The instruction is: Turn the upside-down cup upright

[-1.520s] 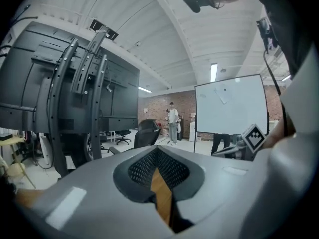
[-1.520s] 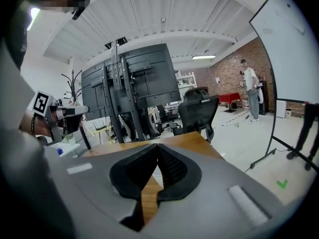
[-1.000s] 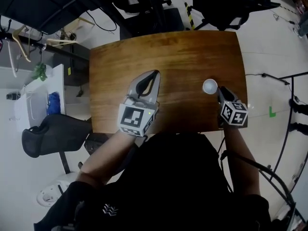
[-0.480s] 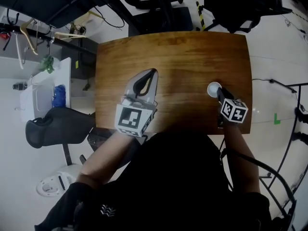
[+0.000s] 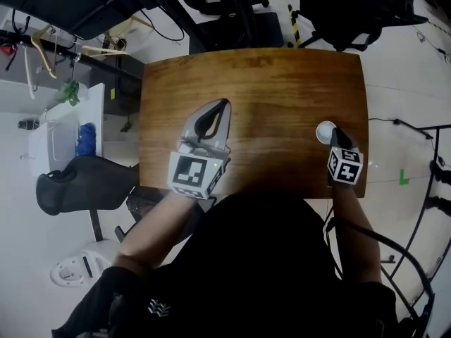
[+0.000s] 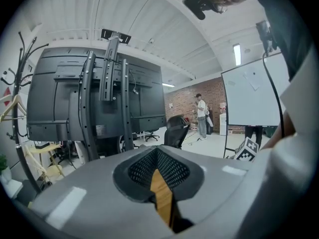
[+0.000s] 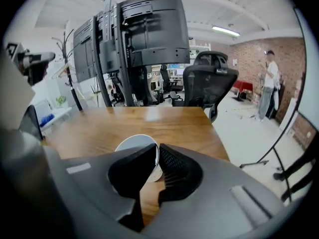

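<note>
A white cup stands on the wooden table near its right edge. Its top shows as a pale disc with a white rim, and I cannot tell which way up it is. My right gripper reaches down to the cup's right side, its jaws closing, with the cup's edge pinched between the two black pads. My left gripper hovers over the table's left-middle. It is shut with nothing in it, its tips meeting, and it is far from the cup.
The table's right edge lies close beside the cup. A black office chair and a dark monitor rack stand beyond the far edge. Another black chair sits left of the table. A person stands far off.
The right gripper's jaws came together on the cup's edge, and cup and gripper shifted right toward the table edge. The left gripper stayed put.
</note>
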